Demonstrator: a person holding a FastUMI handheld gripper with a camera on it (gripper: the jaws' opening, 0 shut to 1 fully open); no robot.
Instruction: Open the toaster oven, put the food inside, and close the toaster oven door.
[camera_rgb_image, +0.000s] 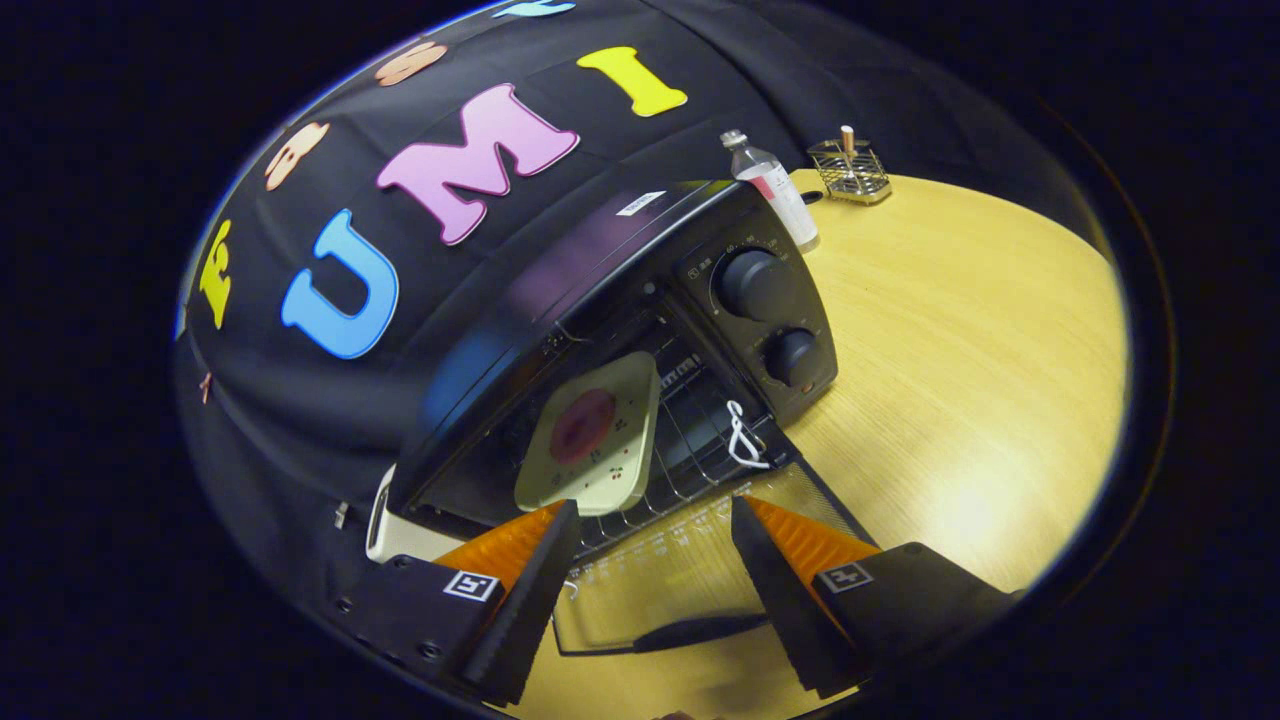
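Toaster oven (640, 330) stands on the wooden desk (960, 380), door (690, 590) folded down flat toward the tongs (655, 510). Square plate (590, 435) carrying a round reddish food item (583, 425) rests on the wire rack (690, 440) inside the cavity. Tongs wide apart, empty, fingers poised over the lowered door, just short of the plate. Two knobs (770, 310) sit on the right panel. Beyond the oven, far right: a clear bottle (775, 190) and a small wire basket (850, 170).
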